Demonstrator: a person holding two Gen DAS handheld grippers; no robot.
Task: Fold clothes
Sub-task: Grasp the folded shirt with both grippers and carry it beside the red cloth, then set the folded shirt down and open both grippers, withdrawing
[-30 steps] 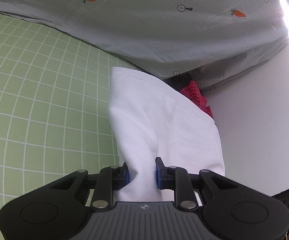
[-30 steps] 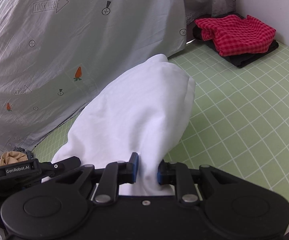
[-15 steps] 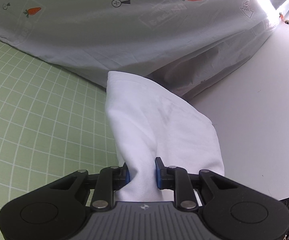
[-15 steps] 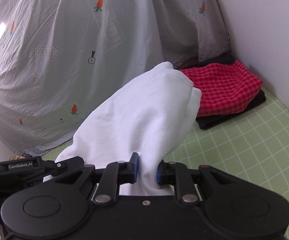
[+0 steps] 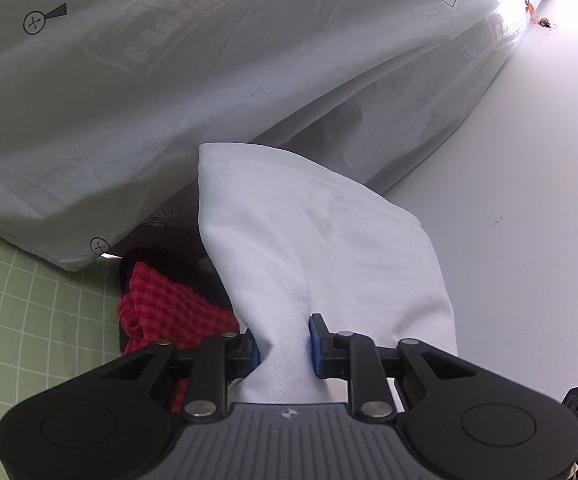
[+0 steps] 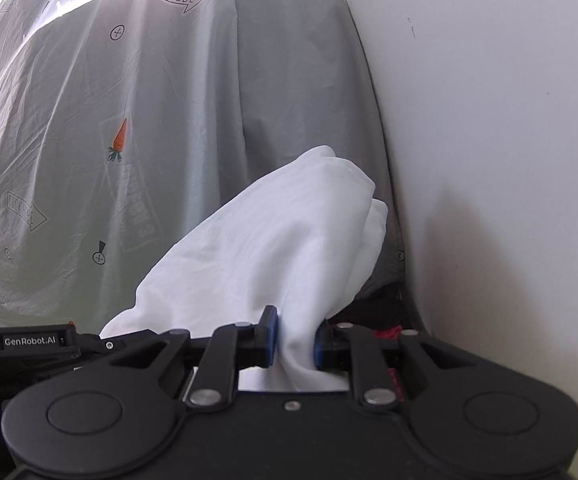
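A folded white garment point(image 5: 313, 240) hangs forward from my left gripper point(image 5: 283, 344), which is shut on its bunched edge. In the right wrist view the same white garment point(image 6: 273, 240) is pinched by my right gripper point(image 6: 295, 338), also shut on it. Below and left of the left gripper lies a folded red checked cloth point(image 5: 169, 308) on top of a dark garment point(image 5: 161, 256). Only a sliver of that red checked cloth point(image 6: 387, 334) shows by the right gripper's right finger. The white garment is held above this stack, in the corner by the wall.
A grey curtain point(image 5: 169, 80) printed with carrots and arrows hangs close behind, also filling the right wrist view as the curtain point(image 6: 129, 120). A white wall point(image 6: 489, 120) stands at the right. The green gridded mat point(image 5: 29, 312) lies at lower left. The left gripper's body point(image 6: 29, 340) shows at left.
Both grippers carried the white garment forward toward the corner. The curtain and wall are closer, and the red checked stack now sits right under the grippers.
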